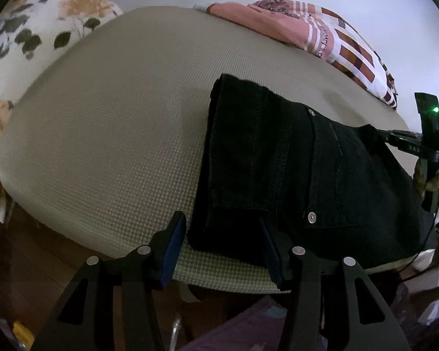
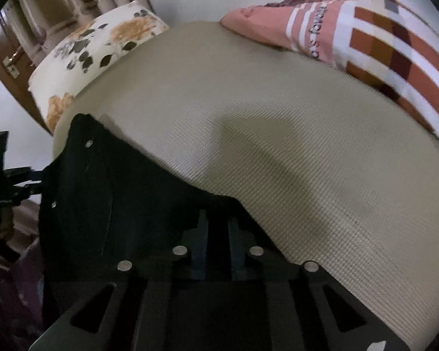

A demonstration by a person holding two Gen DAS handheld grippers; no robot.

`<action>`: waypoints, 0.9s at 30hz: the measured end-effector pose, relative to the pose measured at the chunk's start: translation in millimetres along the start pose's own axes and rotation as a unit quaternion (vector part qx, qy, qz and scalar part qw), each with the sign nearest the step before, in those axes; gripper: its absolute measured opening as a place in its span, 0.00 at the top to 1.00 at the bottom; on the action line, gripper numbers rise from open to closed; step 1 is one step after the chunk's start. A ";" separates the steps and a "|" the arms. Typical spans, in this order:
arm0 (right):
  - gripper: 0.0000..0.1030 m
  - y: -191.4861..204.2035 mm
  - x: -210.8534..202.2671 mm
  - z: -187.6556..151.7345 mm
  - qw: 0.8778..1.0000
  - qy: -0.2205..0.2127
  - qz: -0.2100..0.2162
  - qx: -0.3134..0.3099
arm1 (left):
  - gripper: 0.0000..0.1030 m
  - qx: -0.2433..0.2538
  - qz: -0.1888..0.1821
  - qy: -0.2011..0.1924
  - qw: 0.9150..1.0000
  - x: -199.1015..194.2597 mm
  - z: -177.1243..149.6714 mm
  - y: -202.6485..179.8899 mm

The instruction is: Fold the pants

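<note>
The black jeans point(image 1: 292, 169) lie folded on the near right of the beige mattress point(image 1: 102, 146). The right gripper point(image 2: 216, 234) pinches their right edge; the left gripper point(image 1: 222, 234) stands spread around the near left corner. It should clamp there, so both lift evenly.

the right claw point(image 2: 216, 234) hides the black pants point(image 2: 131, 193) fabric between its fingertips. left of it, the other claw point(image 2: 11, 175) is cut off by the edge.
</note>
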State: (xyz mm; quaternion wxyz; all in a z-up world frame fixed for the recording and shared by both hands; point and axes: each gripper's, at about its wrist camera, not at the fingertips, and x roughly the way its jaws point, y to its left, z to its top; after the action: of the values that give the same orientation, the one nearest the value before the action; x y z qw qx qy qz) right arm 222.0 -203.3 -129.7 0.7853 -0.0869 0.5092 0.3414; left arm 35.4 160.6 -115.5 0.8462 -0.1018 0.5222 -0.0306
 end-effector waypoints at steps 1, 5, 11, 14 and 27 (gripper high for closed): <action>0.94 -2.1 1.0 -1.8 1.000 -0.007 -0.005 0.008 | 0.50 0.005 0.005 -0.007 1.000 -1.6 0.0 -2.2; 0.95 -15.0 11.5 -3.5 0.997 -0.039 -0.023 0.055 | 0.50 0.023 0.020 -0.012 0.999 0.3 -2.6 -8.0; 0.96 -15.3 15.1 -9.3 0.994 -0.076 -0.034 0.064 | 0.39 -0.003 0.014 -0.008 1.000 3.5 -2.2 3.0; 0.94 -23.8 14.0 -9.7 0.994 -0.079 -0.003 0.081 | 0.38 -0.010 0.011 -0.007 1.000 2.1 -1.4 4.2; 0.69 -30.1 10.7 -14.1 0.988 -0.102 -0.027 0.113 | 0.38 -0.030 -0.011 -0.012 0.999 -2.2 6.6 16.0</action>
State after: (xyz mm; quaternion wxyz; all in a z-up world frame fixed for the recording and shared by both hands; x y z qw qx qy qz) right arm 233.0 -228.0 -151.8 0.8470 0.0240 0.4590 0.2671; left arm 39.4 177.5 -114.0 0.8487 -0.1329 0.5114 -0.0227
